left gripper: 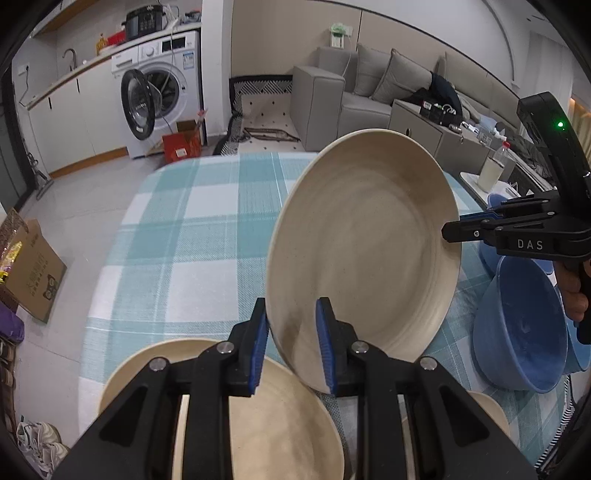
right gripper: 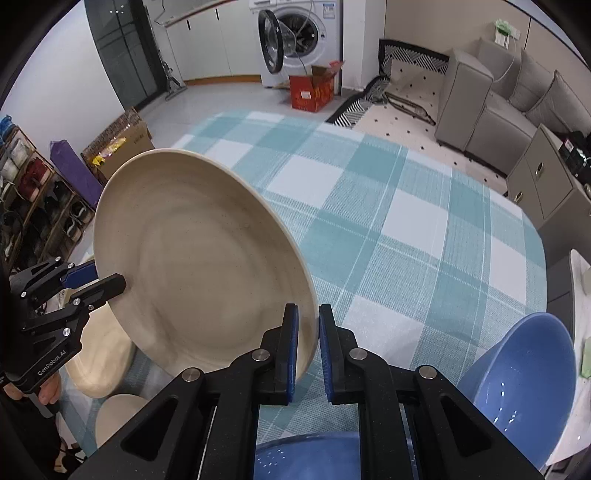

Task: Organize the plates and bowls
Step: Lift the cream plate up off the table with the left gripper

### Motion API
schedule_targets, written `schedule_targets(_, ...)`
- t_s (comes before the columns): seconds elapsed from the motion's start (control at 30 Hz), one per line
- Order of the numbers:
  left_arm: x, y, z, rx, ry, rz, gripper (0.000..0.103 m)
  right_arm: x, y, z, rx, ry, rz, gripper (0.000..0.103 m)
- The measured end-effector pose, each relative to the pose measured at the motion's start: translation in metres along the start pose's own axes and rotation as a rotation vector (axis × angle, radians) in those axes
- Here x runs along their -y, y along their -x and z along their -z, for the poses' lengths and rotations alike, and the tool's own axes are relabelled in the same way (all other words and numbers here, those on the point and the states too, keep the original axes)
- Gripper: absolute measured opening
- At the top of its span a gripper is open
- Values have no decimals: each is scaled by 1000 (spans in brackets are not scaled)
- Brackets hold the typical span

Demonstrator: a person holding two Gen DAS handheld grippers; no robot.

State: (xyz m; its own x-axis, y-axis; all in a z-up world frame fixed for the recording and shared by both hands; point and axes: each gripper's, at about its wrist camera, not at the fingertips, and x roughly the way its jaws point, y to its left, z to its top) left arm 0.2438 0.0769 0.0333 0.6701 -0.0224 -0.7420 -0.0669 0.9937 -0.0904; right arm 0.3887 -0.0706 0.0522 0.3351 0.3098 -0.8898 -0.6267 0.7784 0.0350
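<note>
Living room, checked tablecloth (left gripper: 177, 236) on the table. Cream plate (left gripper: 364, 243), plain and matte, lifted tilted above the near edge; likely stiff, breakable, slick, so best pinched at opposite rims. Left gripper (left gripper: 291, 343) and right gripper (right gripper: 308, 350) both clamped on its rim; second plate (left gripper: 258, 417) and blue bowl (left gripper: 521, 325) beneath and beside.

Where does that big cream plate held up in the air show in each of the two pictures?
Left wrist view: the cream plate fills centre-right, tilted, pinched at its lower rim.
Right wrist view: the same plate sits centre-left, rim between the near pads.
Shared landmark: the washing machine with its open door.
</note>
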Motion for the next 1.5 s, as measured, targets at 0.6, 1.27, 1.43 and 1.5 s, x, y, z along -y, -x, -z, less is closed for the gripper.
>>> schedule_targets(0.6, 11, 76, 13, 149, -33, -18, 24, -33, 92, 27, 183, 20, 26, 11)
schedule_targets(1.27, 24, 133, 50, 217, -80, -5, 24, -70, 142, 93, 242, 43, 48, 11)
schedule_targets(1.43, 26, 139, 62, 216, -77, 5, 24, -75, 149, 108, 248, 41, 39, 11)
schedule_targets(1.5, 26, 141, 65, 217, -76, 8, 24, -78, 150, 115, 246, 44, 40, 11)
